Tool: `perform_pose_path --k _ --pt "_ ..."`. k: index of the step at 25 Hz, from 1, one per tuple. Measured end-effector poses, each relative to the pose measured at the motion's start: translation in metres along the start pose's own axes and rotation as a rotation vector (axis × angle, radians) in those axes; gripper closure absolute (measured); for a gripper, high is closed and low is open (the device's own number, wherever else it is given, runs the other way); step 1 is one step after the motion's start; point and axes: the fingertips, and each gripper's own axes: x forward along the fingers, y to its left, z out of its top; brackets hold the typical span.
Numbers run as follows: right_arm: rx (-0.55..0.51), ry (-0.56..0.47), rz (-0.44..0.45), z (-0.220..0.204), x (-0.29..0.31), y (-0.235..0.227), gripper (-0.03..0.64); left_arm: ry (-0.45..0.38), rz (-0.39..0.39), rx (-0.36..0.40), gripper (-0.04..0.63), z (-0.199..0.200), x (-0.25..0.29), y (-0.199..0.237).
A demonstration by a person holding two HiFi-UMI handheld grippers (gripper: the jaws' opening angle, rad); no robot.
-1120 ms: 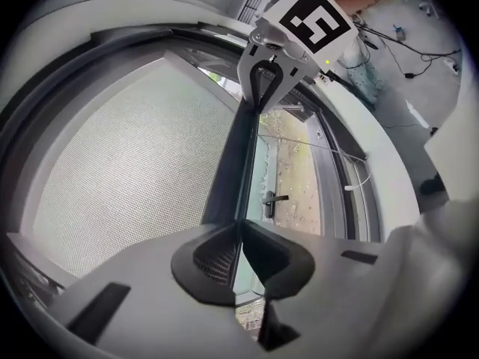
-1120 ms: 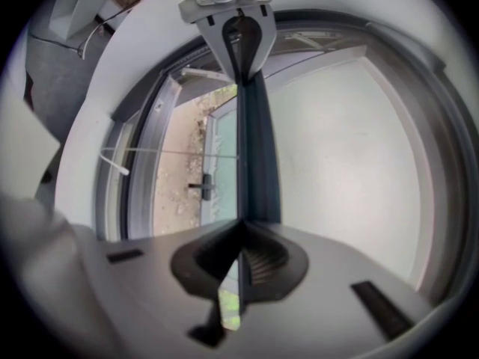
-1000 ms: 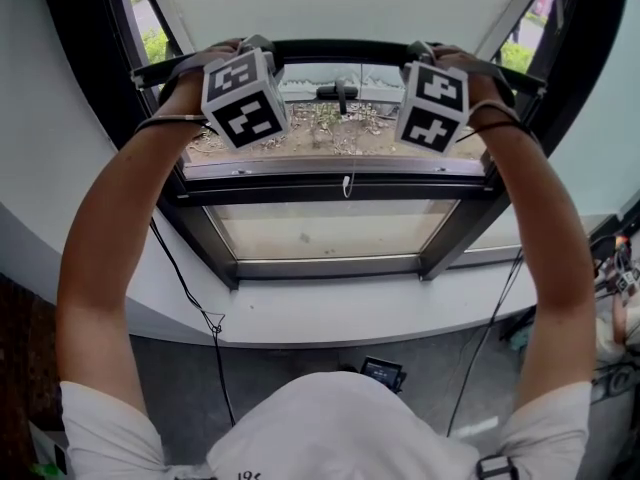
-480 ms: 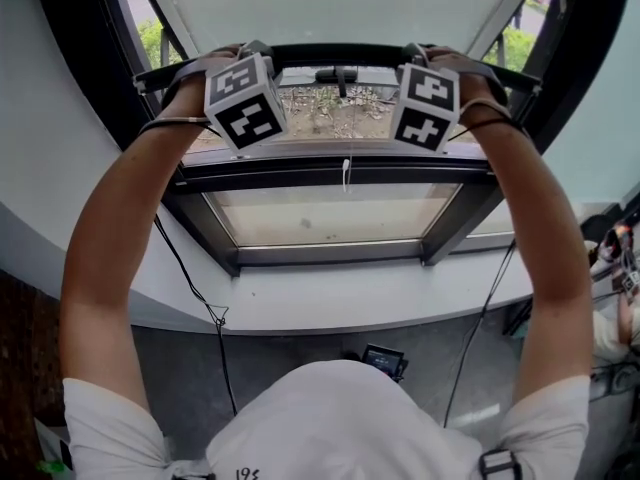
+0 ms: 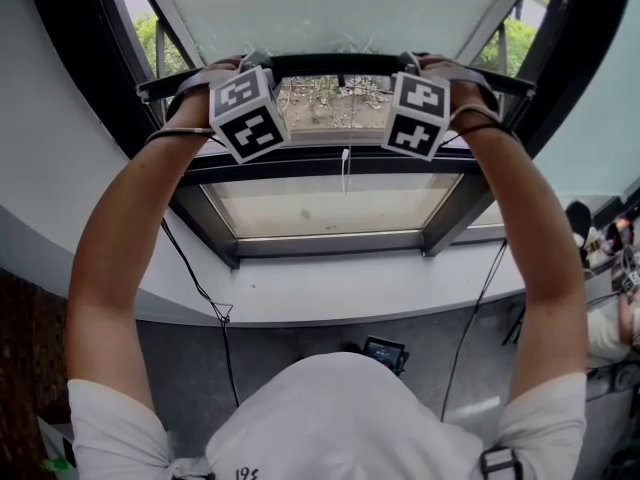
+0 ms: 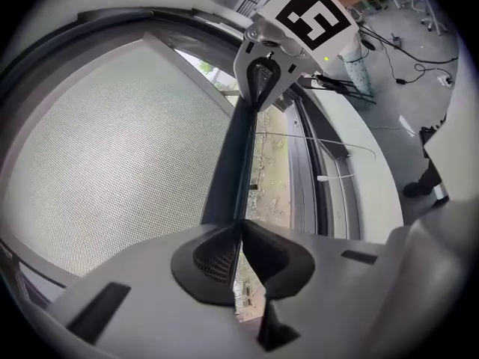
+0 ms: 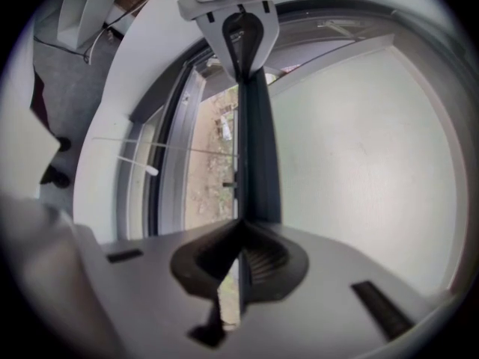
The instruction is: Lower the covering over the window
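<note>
The window covering is a pale mesh roller blind [image 5: 340, 8] ending in a dark bottom bar [image 5: 335, 65]. My left gripper [image 5: 256, 62] is shut on the bar's left part and my right gripper [image 5: 412, 61] on its right part, both held at arm's length above the sill. In the left gripper view the jaws [image 6: 238, 230] pinch the bar [image 6: 232, 163], with the mesh [image 6: 112, 155] to the left and the right gripper [image 6: 263, 66] further along. In the right gripper view the jaws [image 7: 241, 234] clamp the same bar [image 7: 254, 148], beside the blind [image 7: 352, 148].
Below the bar a strip of gravel [image 5: 335, 103] shows outside, then the dark window frame [image 5: 330, 166] with a small white pull cord [image 5: 345, 168]. A pale curved sill [image 5: 330, 293] runs beneath. A black cable [image 5: 195, 288] hangs left; a small device [image 5: 385, 350] lies on the floor.
The bar and both grippers have come down toward the window frame. The strip of outside view under the bar has narrowed. Both grips are unchanged.
</note>
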Motion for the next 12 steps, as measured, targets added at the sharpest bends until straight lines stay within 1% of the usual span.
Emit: perform_pose_path --k 6,12 --pt "-0.001 0.004 0.034 0.001 0.010 0.029 0.588 0.010 -0.017 -0.005 0.560 -0.010 0.011 -0.027" --pt "-0.010 0.017 0.082 0.000 0.021 0.054 0.588 0.026 -0.058 -0.015 0.560 -0.018 0.023 -0.051"
